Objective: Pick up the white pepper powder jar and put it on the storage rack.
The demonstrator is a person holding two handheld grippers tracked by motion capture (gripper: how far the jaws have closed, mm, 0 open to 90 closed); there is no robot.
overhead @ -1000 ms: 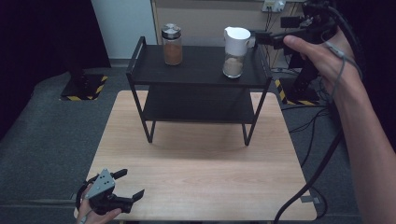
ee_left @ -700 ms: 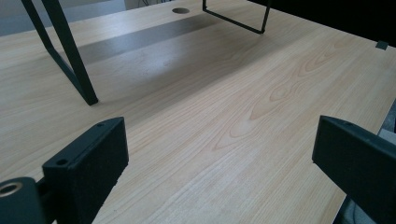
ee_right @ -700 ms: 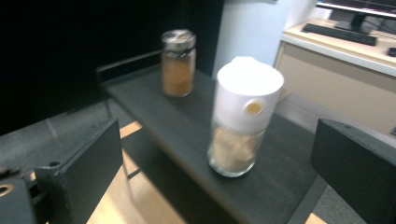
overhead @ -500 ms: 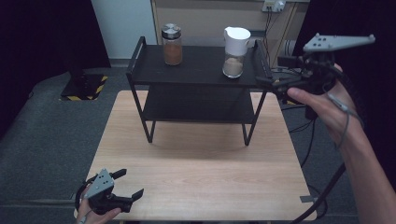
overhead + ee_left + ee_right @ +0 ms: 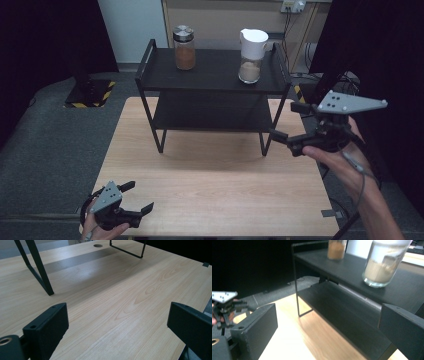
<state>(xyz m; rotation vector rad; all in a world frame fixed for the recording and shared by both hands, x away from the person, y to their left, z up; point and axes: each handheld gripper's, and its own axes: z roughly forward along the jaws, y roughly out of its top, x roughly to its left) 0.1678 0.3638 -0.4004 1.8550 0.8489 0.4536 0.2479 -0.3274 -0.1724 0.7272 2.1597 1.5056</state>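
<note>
A black two-tier shelf stands on the wooden table. On its top tier stand a silver-lidded jar of brown powder and a white-lidded jar of pale powder. My right gripper hovers open just off the shelf's right front leg, jaws pointing at it, holding nothing. In the right gripper view the pale jar is close at upper right, the brown jar farther back. My left gripper rests open and empty at the table's near left corner, its open jaws low over bare wood.
The shelf's lower tier is bare. A shelf leg stands ahead of the left gripper. Grey floor mats surround the table, and cables trail from the right gripper. The left gripper shows far off in the right gripper view.
The right gripper has come down and back from beside the top shelf to the level of the lower tier, by the right front leg. The left gripper has stayed put.
</note>
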